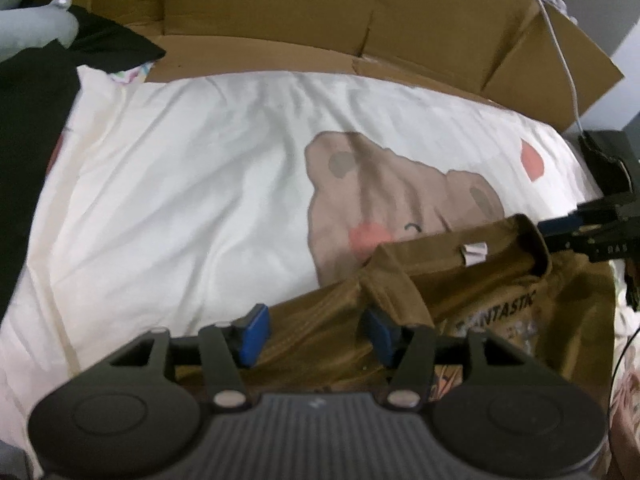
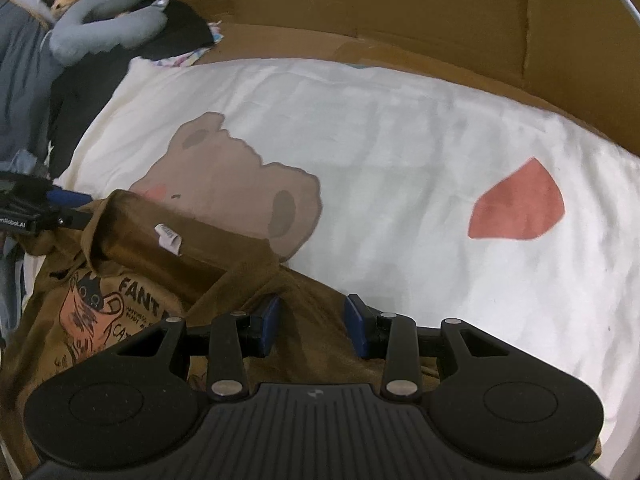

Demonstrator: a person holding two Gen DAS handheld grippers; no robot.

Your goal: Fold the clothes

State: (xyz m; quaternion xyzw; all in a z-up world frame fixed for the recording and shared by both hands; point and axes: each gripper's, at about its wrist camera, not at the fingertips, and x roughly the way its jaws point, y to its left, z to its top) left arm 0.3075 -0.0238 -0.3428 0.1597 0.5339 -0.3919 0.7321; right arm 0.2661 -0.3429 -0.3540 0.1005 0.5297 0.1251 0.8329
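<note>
An olive-brown T-shirt (image 1: 500,280) with a cat print and lettering lies front up on the white bear-print bedding (image 1: 180,200), its collar and white label toward the far side. My left gripper (image 1: 316,334) stands open low over one shoulder; cloth lies between its blue pads, which do not press on it. My right gripper (image 2: 312,326) is open too, over the other shoulder of the T-shirt (image 2: 132,292), with cloth in the gap. Each gripper shows in the other's view at the shirt's edge: right gripper (image 1: 548,234), left gripper (image 2: 80,210).
Flattened cardboard (image 1: 280,12) stands along the far side of the bedding. Dark clothes (image 1: 24,128) and a grey plush toy (image 2: 104,24) are piled at the left. A white cable (image 1: 560,52) runs down to a dark box (image 1: 608,160) at the right.
</note>
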